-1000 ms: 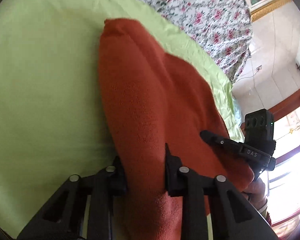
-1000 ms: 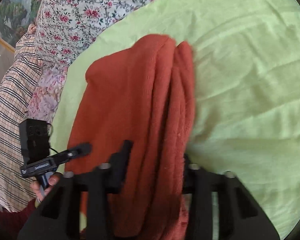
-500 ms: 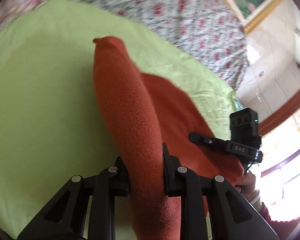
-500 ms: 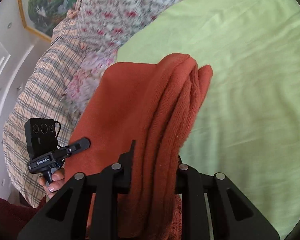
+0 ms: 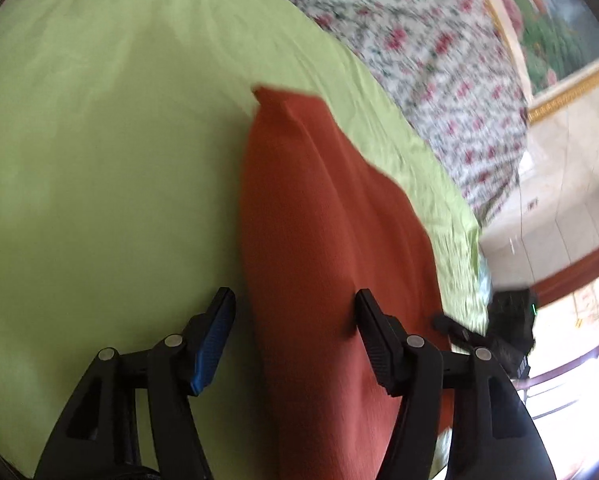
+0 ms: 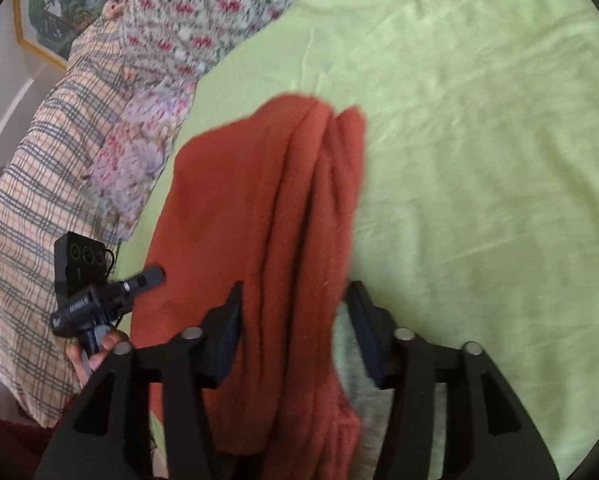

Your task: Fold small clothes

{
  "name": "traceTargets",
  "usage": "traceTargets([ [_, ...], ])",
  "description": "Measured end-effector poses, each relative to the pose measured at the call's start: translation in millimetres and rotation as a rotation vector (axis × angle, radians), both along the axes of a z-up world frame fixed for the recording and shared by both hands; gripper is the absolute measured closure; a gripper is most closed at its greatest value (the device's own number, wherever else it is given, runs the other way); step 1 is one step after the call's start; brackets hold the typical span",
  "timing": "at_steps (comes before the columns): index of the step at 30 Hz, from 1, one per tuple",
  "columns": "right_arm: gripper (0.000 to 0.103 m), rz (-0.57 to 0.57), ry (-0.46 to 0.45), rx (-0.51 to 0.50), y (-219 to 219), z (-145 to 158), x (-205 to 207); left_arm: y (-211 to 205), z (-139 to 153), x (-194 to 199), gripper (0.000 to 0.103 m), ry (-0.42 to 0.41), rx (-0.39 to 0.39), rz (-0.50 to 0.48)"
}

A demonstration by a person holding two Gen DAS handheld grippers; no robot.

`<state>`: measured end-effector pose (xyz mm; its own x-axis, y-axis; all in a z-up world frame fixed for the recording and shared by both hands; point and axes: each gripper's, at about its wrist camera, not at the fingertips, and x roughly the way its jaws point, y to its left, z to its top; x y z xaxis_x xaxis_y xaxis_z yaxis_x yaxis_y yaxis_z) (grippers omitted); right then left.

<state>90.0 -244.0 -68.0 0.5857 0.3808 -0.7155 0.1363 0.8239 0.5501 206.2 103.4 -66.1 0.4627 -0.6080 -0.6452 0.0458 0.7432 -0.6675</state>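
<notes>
The cloth (image 5: 331, 248), rust-red and folded into a long band, lay on the green sheet (image 5: 99, 160) near the floral cover (image 5: 419, 48). Left gripper (image 5: 295, 324) had just been opening: the cloth sat between its jaws, with a clear gap at the blue pad, so no grip. Right gripper (image 6: 295, 320) had also just been opening and straddled the stacked layers without pinching them. This looked like the release after a fold. To do it well, I'd lift both grippers straight off so the pads don't drag the top layer, then check that the edges stay aligned before the next fold.
</notes>
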Motion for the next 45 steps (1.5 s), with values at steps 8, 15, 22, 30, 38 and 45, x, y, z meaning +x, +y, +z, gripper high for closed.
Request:
traceTargets([
  [8,0.047,-0.052,-0.047,0.013,-8,23,-10,11,0,103,0.08,-0.002,0.022,0.021],
  [15,0.047,-0.023,-0.06,-0.014,-3,36,-8,15,33,148,0.092,-0.093,0.132,0.072],
  [22,0.047,-0.029,-0.075,-0.041,0,39,4,23,61,92,0.084,-0.148,0.183,0.087],
  [30,0.047,-0.01,-0.034,-0.092,7,27,32,28,30,16,0.067,-0.077,0.182,0.072],
  [38,0.047,0.074,-0.105,-0.16,34,69,76,41,23,30,0.047,-0.039,0.066,0.107],
  [45,0.044,0.394,-0.064,-0.3,107,65,197,40,2,-8,0.047,0.017,-0.028,0.117],
])
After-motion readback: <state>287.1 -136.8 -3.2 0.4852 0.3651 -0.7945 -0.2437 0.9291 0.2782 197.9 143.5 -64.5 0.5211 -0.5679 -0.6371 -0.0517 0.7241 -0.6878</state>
